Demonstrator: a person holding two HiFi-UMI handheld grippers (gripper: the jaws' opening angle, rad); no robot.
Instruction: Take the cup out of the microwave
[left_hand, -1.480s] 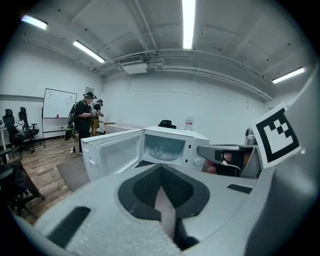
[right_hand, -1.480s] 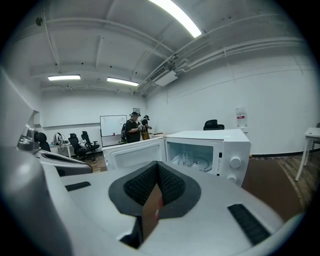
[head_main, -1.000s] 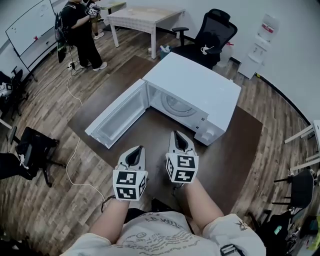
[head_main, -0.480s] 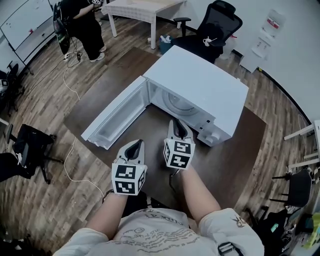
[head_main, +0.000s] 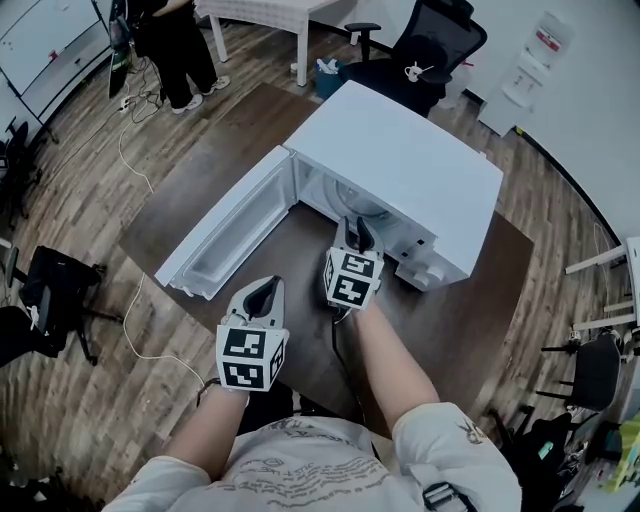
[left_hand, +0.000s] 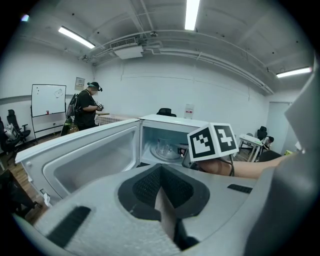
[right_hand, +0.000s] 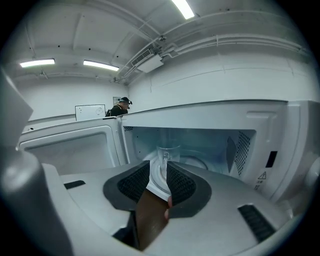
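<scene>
The white microwave (head_main: 410, 170) stands on the dark brown table (head_main: 470, 300) with its door (head_main: 225, 235) swung wide open to the left. A clear glass cup (right_hand: 168, 155) stands upright on the turntable inside; the left gripper view also shows the cup (left_hand: 164, 147). My right gripper (head_main: 358, 228) points into the oven's mouth, its jaws opening, and nothing lies between the pads; the cup stands further in, in line with the gap (right_hand: 159, 167). My left gripper (head_main: 267, 290) hovers over the table in front of the door, shut and empty.
A black office chair (head_main: 432, 50) stands behind the microwave, with a white table (head_main: 265, 12) and a person (head_main: 175, 45) at the back left. Another black chair (head_main: 50, 290) and a cable (head_main: 140, 330) lie on the wooden floor to the left.
My right gripper has moved forward to the microwave's opening and its jaws have parted. My left gripper has shifted only slightly and stays shut.
</scene>
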